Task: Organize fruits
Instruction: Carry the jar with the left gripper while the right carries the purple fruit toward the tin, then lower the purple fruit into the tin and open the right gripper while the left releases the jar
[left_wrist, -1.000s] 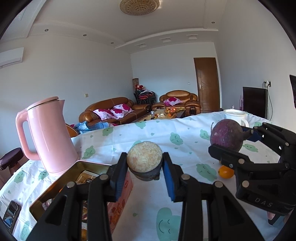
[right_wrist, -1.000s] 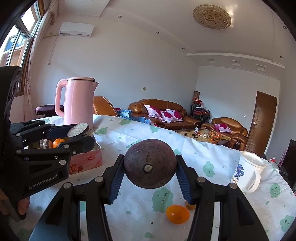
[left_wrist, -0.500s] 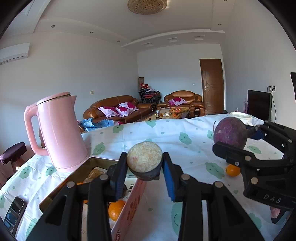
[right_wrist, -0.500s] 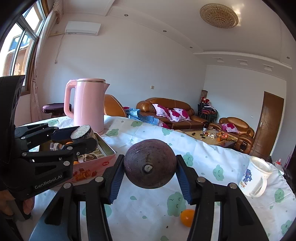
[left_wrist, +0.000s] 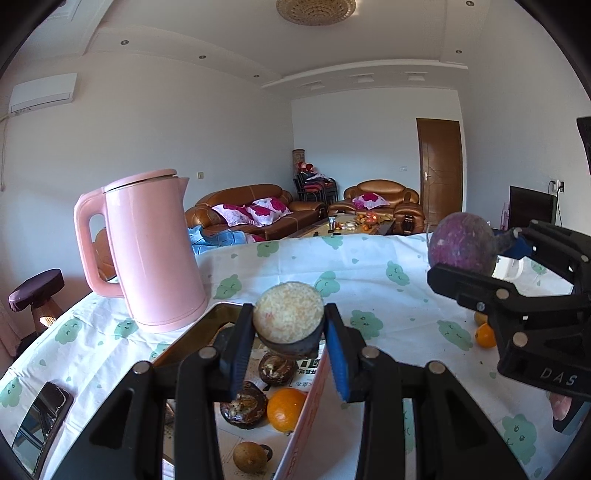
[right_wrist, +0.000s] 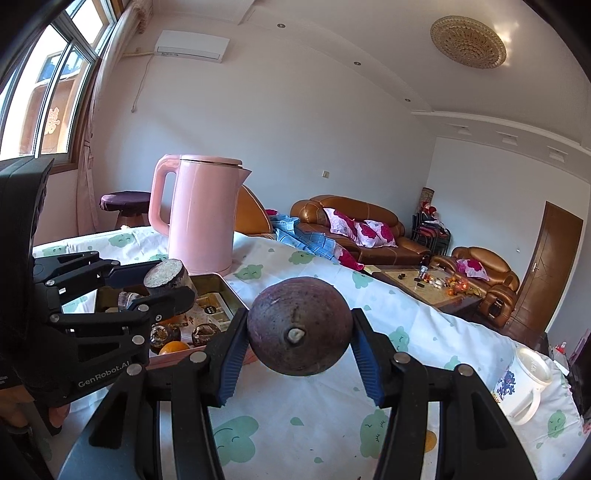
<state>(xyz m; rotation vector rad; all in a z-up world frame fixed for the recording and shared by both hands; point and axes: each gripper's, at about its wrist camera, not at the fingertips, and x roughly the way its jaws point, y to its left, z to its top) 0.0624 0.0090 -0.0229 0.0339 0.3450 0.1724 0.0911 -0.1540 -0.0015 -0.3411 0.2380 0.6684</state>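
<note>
Left gripper clamps a halved dark-skinned fruit with pale cut face above the near open metal tin with pink sides, right gripper clamps a whole round purple-brown fruit farther right over the patterned white tablecloth; carrying step, next likely lowering each into the tin and releasing.

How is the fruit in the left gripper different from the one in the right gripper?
The cut fruit piece is smaller and shows a flat, pale, grainy face; the round purple fruit is bigger, whole and dark all over. The cut piece hangs above the open tin; the purple fruit hangs over the tablecloth. Both are clamped between blue pads.
</note>
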